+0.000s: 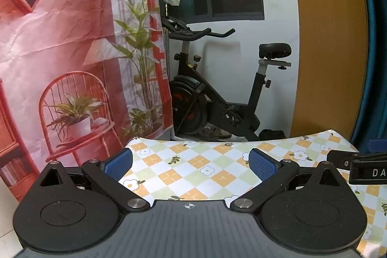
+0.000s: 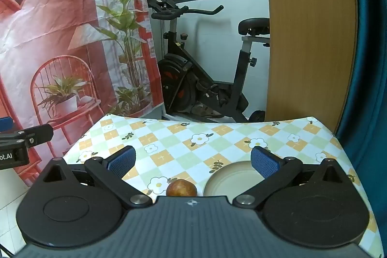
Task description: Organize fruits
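On the checkered surface [image 2: 217,137], one reddish fruit [image 2: 181,187] sits beside the bare plate [image 2: 227,180], untouched, both right claw [image 2: 193,161] and left claw [image 1: 191,165] wide open, holding nothing.

Left gripper [image 1: 191,163] jaws wide apart, nothing between blue pads [image 1: 119,163], over checkered floral tablecloth [image 1: 193,161]. Right gripper [image 1: 358,165] partly in view at right edge, state unclear. Exercise bike [image 1: 217,98] beyond table, red backdrop [image 1: 72,40] left, wooden panel [image 1: 329,40] right.
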Motion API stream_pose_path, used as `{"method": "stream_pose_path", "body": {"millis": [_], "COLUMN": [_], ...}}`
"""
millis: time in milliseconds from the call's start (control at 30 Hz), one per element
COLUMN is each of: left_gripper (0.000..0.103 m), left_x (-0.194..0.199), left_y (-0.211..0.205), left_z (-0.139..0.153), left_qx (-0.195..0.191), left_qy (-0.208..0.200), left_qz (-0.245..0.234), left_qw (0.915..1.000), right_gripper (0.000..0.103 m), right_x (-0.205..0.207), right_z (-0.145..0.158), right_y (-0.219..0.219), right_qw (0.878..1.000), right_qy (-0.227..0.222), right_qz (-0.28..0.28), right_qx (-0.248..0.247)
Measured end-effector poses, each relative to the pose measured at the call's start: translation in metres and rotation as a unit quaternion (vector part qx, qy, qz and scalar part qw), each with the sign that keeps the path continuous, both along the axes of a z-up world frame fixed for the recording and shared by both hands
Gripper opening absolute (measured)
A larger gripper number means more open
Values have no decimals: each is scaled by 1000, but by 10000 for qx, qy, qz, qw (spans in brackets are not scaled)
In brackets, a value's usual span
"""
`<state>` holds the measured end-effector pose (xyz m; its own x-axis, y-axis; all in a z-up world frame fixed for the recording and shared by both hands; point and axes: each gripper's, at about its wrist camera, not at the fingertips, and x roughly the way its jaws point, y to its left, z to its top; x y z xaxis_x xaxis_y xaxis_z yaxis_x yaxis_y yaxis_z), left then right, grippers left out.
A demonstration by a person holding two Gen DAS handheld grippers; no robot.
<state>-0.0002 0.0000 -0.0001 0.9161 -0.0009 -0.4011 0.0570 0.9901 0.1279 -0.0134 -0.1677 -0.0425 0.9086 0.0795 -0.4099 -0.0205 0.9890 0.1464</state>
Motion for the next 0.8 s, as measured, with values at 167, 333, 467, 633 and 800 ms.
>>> {"method": "stream_pose_path", "body": {"millis": [167,333,467,633,800], "left_gripper": [103,103,103,103,103], "left_x": [-1,-5,-8,-9,-7], "left_y": [-3,-4,-1,-3,-5], "left_z": [0,2,2,0,0], "left_qx": [72,85,73,92,131], "left_qy": [-13,-68,-106,-118,-100], "left_qz": [8,-19,-15,-21,-65], "left_qw": [10000,9999,9999,9999,9998], "right_gripper": [103,103,103,103,103], "right_x": [0,-1,-2,-3,-5], "right_z": [0,0,4,3,3], "right_y": [0,0,-4,-2,-1], "right_qw": [10000,10000,10000,10000,9999], "right_qy": [14,-16,-38,-91,-112], "right_qz": [5,-13,-3,5,-39], "right_qx": [26,2,27,4,3]}}
